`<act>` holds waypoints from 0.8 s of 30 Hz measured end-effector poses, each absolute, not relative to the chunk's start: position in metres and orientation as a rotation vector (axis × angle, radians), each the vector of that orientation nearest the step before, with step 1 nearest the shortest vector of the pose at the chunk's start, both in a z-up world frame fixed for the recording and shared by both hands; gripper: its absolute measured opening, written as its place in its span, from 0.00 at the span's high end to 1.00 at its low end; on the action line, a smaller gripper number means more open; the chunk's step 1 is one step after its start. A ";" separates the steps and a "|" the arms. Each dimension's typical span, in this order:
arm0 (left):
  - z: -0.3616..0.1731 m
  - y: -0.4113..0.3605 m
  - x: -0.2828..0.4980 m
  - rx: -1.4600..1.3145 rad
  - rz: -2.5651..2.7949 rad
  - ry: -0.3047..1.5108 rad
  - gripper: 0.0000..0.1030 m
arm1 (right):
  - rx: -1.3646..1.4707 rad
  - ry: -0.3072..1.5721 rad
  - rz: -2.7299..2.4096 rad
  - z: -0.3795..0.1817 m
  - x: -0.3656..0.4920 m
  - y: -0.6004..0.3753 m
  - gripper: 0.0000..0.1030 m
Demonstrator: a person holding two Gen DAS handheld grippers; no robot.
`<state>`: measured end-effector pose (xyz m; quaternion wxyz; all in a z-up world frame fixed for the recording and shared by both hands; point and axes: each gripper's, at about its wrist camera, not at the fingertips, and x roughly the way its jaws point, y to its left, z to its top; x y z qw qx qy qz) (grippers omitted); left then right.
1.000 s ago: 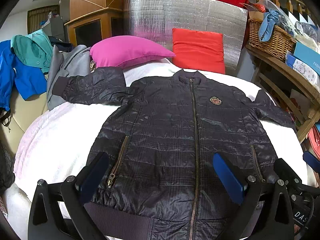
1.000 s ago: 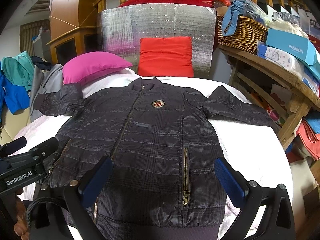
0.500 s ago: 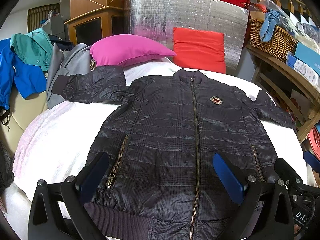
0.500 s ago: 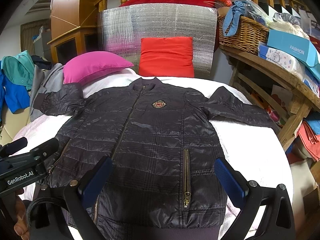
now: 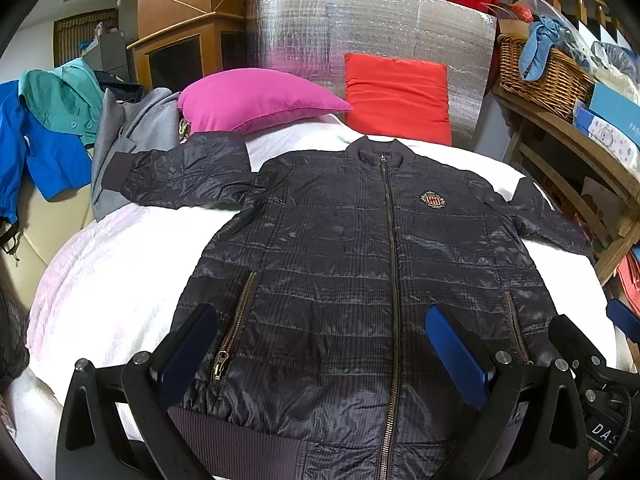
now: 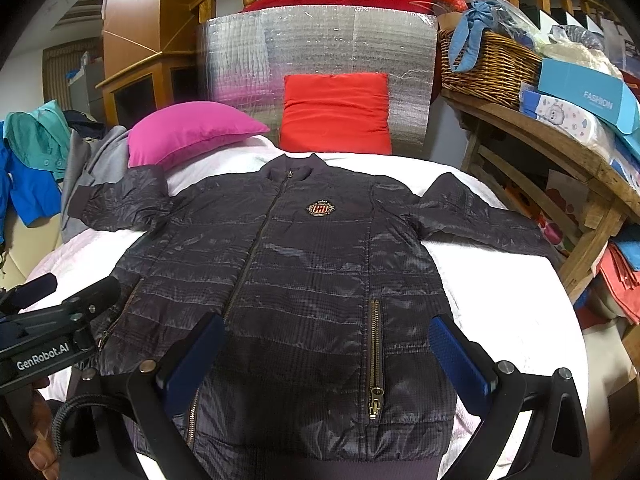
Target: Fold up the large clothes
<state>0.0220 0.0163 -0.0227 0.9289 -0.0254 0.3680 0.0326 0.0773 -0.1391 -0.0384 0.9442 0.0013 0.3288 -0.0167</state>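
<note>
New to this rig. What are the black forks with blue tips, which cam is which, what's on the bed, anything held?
No robot here: a person holds a two-finger gripper in each hand, and each gripper carries a fisheye camera looking forward along its fingers. The black forks with blue pads are those fingers. One picture is from the left gripper, the other from the right gripper; each gripper also shows at the edge of the other's picture. Both are open and hold nothing, poised over the hem. On the white bed cover a dark quilted jacket lies flat, face up, zipped, sleeves spread. Behind it sit a pink pillow and a red cushion. Folding has not started.
</note>
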 end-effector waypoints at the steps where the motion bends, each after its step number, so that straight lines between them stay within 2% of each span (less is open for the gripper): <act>1: -0.023 0.016 0.023 -0.051 0.066 0.755 0.00 | 0.002 0.669 -0.034 -0.039 0.077 -0.139 0.00; 24: -0.027 0.012 0.031 -0.041 0.073 0.763 0.00 | -0.001 0.681 -0.019 -0.043 0.087 -0.135 0.00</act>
